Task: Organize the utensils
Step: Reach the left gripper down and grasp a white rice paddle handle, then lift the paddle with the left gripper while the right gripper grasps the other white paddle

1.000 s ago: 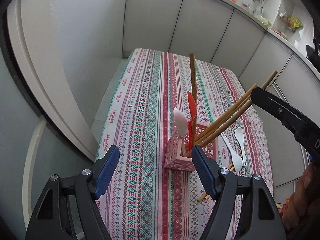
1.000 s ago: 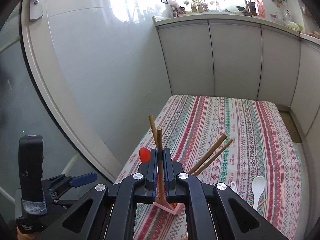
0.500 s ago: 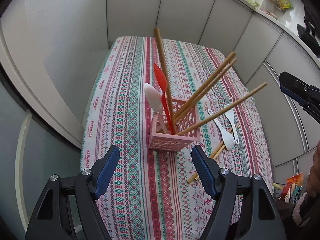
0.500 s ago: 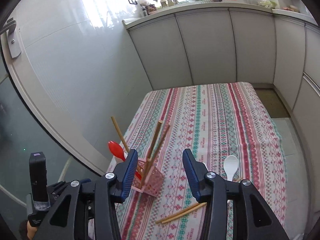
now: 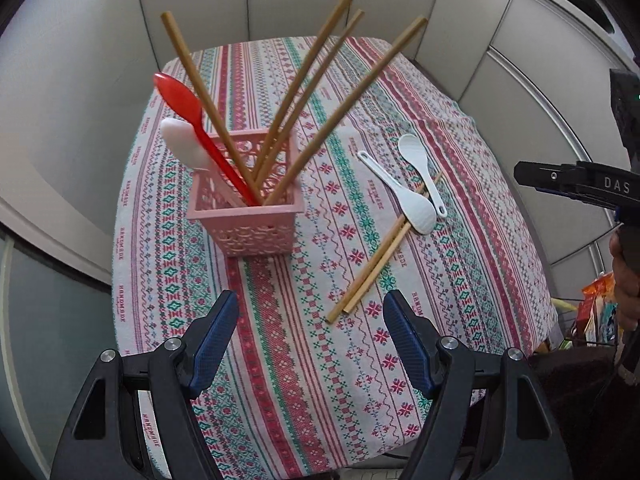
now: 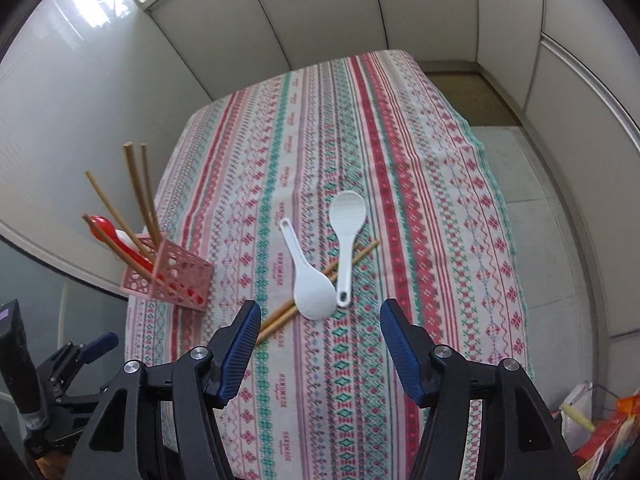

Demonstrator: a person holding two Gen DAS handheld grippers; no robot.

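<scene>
On the surface [image 6: 420,184], under a striped cloth, two white spoons [image 6: 314,288] and a pair of loose chopsticks [image 6: 320,280] lie in one crossed pile. The pink basket [image 5: 248,216] stands well apart to one side and already holds four chopsticks, a red spoon [image 5: 180,100] and a pale one.

The right tool [image 6: 318,340] hovers above the pile with nothing between its fingers, and its jaws are opening. The left tool [image 5: 310,340] also hangs wide apart and empty, near the handle ends of the loose chopsticks.

The main risk is the overlap. One spoon's bowl rests on the chopsticks, so lifting a stick first would likely flip or shove that spoon, and pinching the spoon could drag a stick along. The spoons look smooth and thin in the handle, so a shallow pinch may let one slide out or twist. The basket looks light and its sticks lean outward; a knock from either tool, or a careless drop-in, could tip it or scatter them.
</scene>
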